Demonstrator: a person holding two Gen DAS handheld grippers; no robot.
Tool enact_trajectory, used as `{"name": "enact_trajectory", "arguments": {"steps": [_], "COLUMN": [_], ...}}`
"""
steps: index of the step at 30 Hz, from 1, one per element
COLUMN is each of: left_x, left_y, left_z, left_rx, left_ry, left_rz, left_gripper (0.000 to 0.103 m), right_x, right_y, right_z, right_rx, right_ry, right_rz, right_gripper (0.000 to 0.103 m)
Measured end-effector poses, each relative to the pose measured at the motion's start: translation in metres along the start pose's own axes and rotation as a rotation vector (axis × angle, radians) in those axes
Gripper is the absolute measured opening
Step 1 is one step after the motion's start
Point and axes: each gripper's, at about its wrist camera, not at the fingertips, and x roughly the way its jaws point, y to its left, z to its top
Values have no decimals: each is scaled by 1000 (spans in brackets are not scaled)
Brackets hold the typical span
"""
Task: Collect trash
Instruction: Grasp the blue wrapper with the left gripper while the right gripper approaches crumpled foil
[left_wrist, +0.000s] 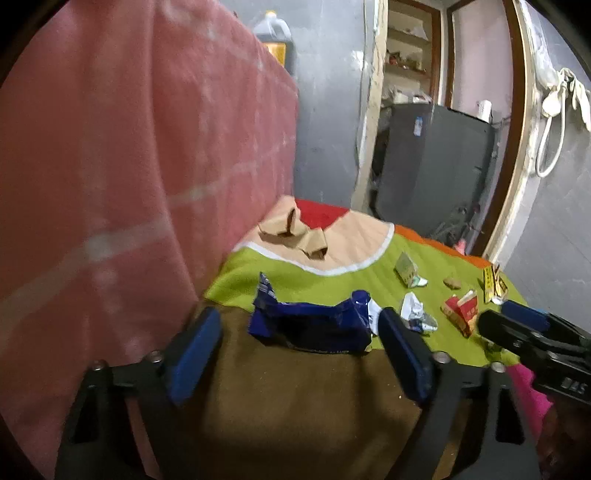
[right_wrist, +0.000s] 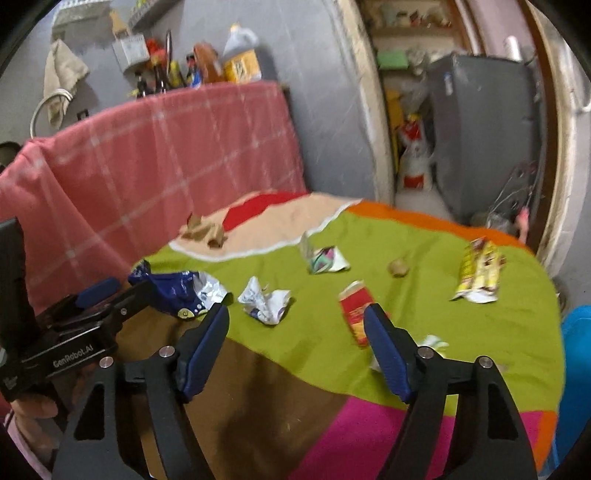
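Trash lies scattered on a multicoloured cloth (right_wrist: 461, 343). A crumpled blue wrapper (left_wrist: 310, 325) lies just ahead of my left gripper (left_wrist: 299, 350), between its open fingertips, with a gap beside the left pad. My right gripper (right_wrist: 295, 332) stands open above the cloth. A red packet (right_wrist: 356, 314) lies at its right fingertip and crumpled white paper (right_wrist: 266, 301) lies ahead of it. Further off are brown cardboard scraps (right_wrist: 203, 230), a green-white carton (right_wrist: 325, 258), a small brown lump (right_wrist: 398, 267) and a yellow wrapper (right_wrist: 478, 273). The left gripper (right_wrist: 122, 291) shows at the blue wrapper (right_wrist: 173, 291).
A pink checked cloth (left_wrist: 110, 166) hangs as a wall along the left side. A grey cabinet (left_wrist: 436, 166) stands in the doorway beyond the far edge. Bottles and a jug (right_wrist: 240, 55) sit behind the pink cloth. A blue object (right_wrist: 576, 369) is at the right edge.
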Motion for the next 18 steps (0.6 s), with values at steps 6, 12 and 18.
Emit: {"name": "enact_trajectory", "arguments": {"steps": [6,12,18], "left_x": [9,16,20], "left_y": [5,4,4], "left_z": [3,7,9], "left_rx": [-23,-22,-31], "left_ry": [24,36,40], "left_rz": [-50,-70,-98], "left_gripper": [55,45,34], "right_x": [32,53,66], "right_y": [0,7,11], "right_z": [7,11,11], "right_rx": [15,-2,-11], "right_ry": [89,138,172], "right_rz": [44,68,89], "right_gripper": [60,51,35]}}
